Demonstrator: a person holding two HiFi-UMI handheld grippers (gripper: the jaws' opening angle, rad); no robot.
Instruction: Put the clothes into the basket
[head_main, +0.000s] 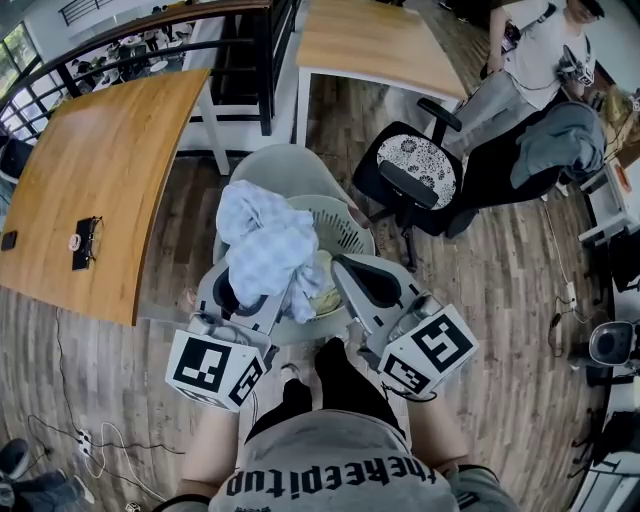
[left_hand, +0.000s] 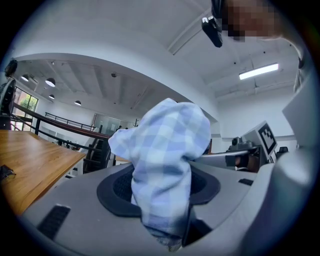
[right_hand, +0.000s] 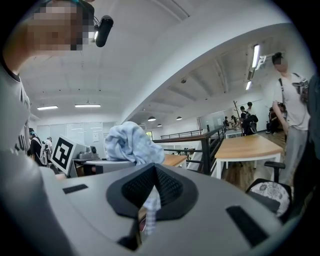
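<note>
A light blue and white checked cloth (head_main: 268, 245) is bunched up over the white perforated basket (head_main: 350, 228), which holds some other clothes. My left gripper (head_main: 248, 292) is shut on a thick wad of this cloth (left_hand: 167, 160), which rises out of the jaws and hides what lies ahead. My right gripper (head_main: 342, 268) sits just right of it, level, over the basket's near rim. Its jaws are pinched on a thin strip of the same cloth (right_hand: 151, 206). The main bundle (right_hand: 132, 142) shows to its left in the right gripper view.
A curved wooden table (head_main: 100, 170) stands at left and another table (head_main: 370, 40) at the back. A black office chair (head_main: 415, 170) is right of the basket, with a person (head_main: 540, 55) beyond it. A pale round seat (head_main: 290, 165) lies behind the basket. Cables (head_main: 95, 435) trail on the floor.
</note>
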